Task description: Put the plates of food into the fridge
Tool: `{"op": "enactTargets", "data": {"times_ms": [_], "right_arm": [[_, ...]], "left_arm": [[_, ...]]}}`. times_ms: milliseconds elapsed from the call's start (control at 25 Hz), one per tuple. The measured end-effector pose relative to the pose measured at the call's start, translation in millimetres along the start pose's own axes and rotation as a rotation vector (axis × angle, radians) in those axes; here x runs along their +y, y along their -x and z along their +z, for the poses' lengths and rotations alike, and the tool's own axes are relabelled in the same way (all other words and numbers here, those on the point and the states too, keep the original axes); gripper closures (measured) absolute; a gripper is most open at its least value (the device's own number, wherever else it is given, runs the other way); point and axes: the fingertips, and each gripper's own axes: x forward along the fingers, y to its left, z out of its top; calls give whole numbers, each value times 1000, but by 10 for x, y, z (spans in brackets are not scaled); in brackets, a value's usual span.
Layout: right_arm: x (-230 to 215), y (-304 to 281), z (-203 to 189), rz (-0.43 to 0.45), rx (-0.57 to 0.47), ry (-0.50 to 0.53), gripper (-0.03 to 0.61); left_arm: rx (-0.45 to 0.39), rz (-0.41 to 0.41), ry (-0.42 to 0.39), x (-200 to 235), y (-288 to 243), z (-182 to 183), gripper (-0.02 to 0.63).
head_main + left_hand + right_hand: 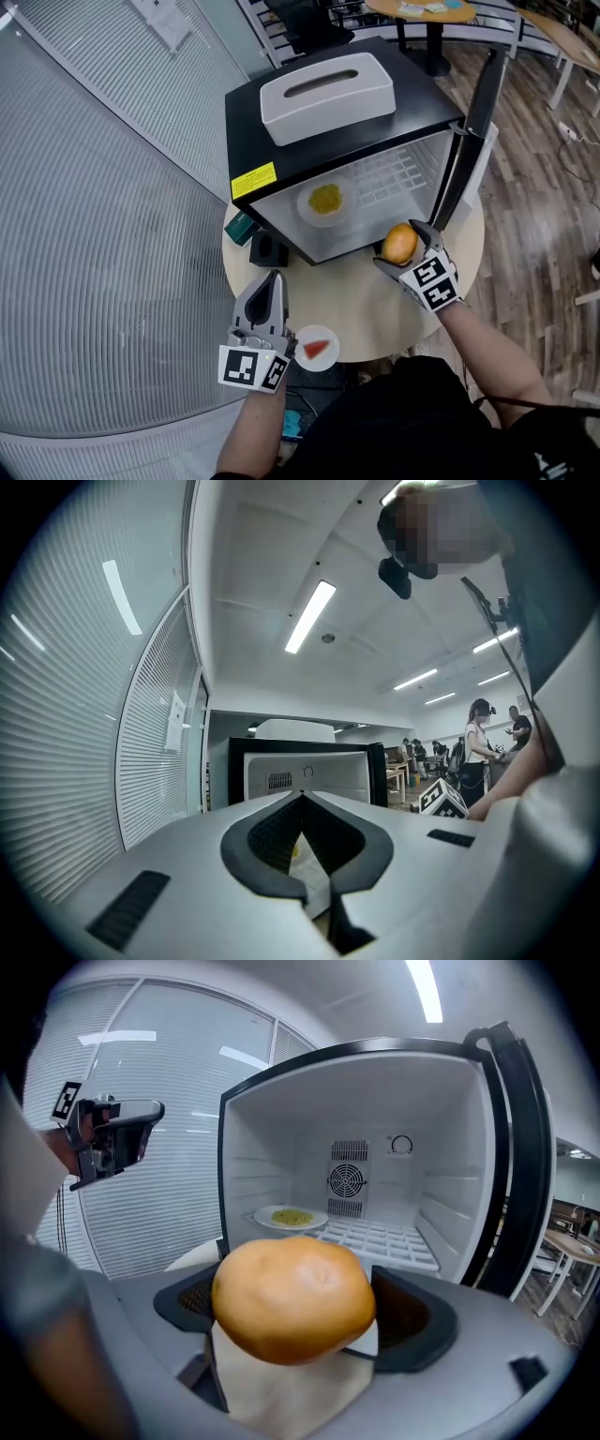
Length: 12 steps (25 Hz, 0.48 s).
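Outside the open mini fridge [248, 131], holds the bun plate [281, 1391] level in the right gripper [405, 251] for shelving, left gripper [272, 281] closed, empty, farther back.

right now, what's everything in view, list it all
fridge: one, black, on the table, door open
table: one, beige, under the fridge
tissue box: one, white, on the fridge top
plate with yellow food: one, white, inside the fridge
plate with red slice: one, white, table's near edge
plate with bun: one, white, orange-brown bun, in right gripper
small items: two, black and teal, left of fridge
left gripper: one, grey, shut, empty
right gripper: one, grey, shut on plate with bun
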Motion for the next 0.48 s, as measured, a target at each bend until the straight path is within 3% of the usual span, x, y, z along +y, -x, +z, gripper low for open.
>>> {"op": "enactTargets", "data": {"times_ms": [480], "right_arm": [[-367,-173,225,-12,-29,16,77]], "left_arm": [[-17,38,-10,57,-318,27,609]]}}
